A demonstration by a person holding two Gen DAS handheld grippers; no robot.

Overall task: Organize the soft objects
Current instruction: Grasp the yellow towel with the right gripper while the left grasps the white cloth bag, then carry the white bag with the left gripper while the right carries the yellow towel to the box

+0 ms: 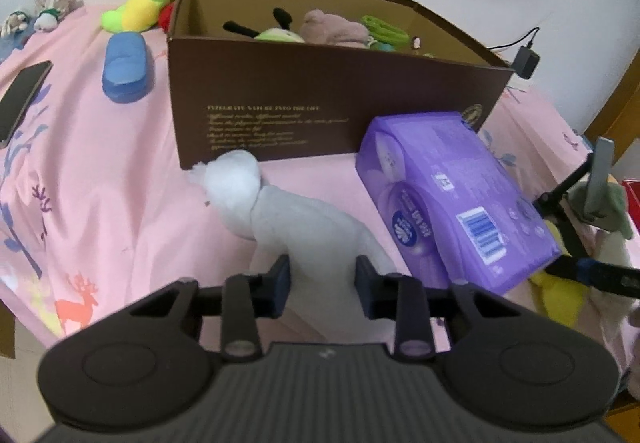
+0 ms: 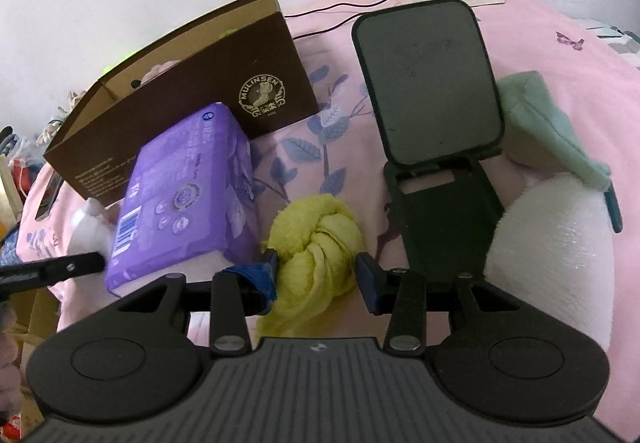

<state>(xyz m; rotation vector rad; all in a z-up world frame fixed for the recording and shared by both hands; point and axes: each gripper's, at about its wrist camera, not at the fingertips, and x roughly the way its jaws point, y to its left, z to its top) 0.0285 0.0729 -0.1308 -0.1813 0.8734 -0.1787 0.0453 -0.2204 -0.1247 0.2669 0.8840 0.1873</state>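
My left gripper [image 1: 322, 283] is shut on the lower end of a white knotted cloth [image 1: 296, 219], which lies on the pink bedsheet in front of the brown cardboard box [image 1: 320, 91]. Several soft toys lie inside the box. In the right wrist view, my right gripper [image 2: 318, 275] is open and straddles a yellow knotted cloth [image 2: 320, 227] that rests on the sheet. The left pad touches the cloth, while the right pad stands just clear of it.
A purple tissue pack [image 2: 188, 191] leans against the box [image 2: 192, 83]. A black phone stand [image 2: 428, 91], a white plush [image 2: 548, 243] and a green cloth [image 2: 536, 111] lie to the right. A blue slipper [image 1: 126, 67], a green-yellow plush [image 1: 140, 3] and a phone [image 1: 22, 99] lie to the left of the box.
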